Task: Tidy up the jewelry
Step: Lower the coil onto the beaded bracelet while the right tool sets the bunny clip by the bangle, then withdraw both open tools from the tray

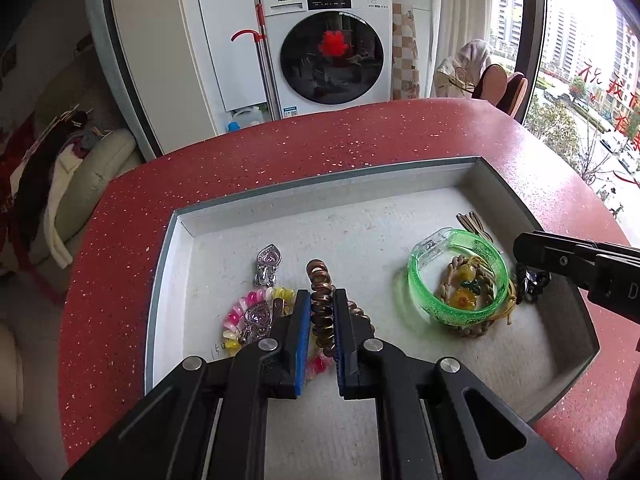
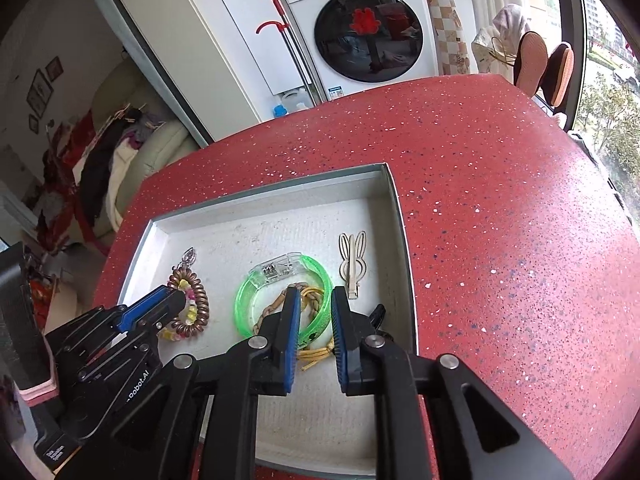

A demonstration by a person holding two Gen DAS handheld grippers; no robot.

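Coil band [image 1: 320, 300]: brown spiral hair tie in the left part of the grey tray [image 1: 280, 200], resting partly on the pink-and-yellow bead bracelet [image 1: 240, 312]. Its long axis runs away from you, in line with your left gripper's fingers.
Left gripper [image 1: 322, 296]: jaws drawn narrow, blue pads against both flanks of the coil; judged held.
Key relation: the coil sits dead between the left jaws, so a lift should need no sideways correction. The beads and the two silver heart clips [image 1: 269, 264] lie just left of the pad; judged risk is that the beads drag along with the coil.
Green bangle [image 2: 288, 296]: right of centre in the tray, ringing a braided cord with yellow charm [image 1: 466, 292].
Right gripper [image 2: 315, 300]: jaws only narrowly apart, the bangle's near arc showing in the gap. Whether the pads touch it cannot be told. Judged not gripping.
Nearer hand: left for the coil, right for the bangle.
Left wrist view only: heart clips, yellow charm, and a small dark item [image 1: 530, 280] under your right gripper's tip, too blurred to name.
Right wrist view only: the rabbit-ear hair clip [image 2: 352, 264] in full near the tray's right wall, and bare red table [image 2: 500, 200] beyond.
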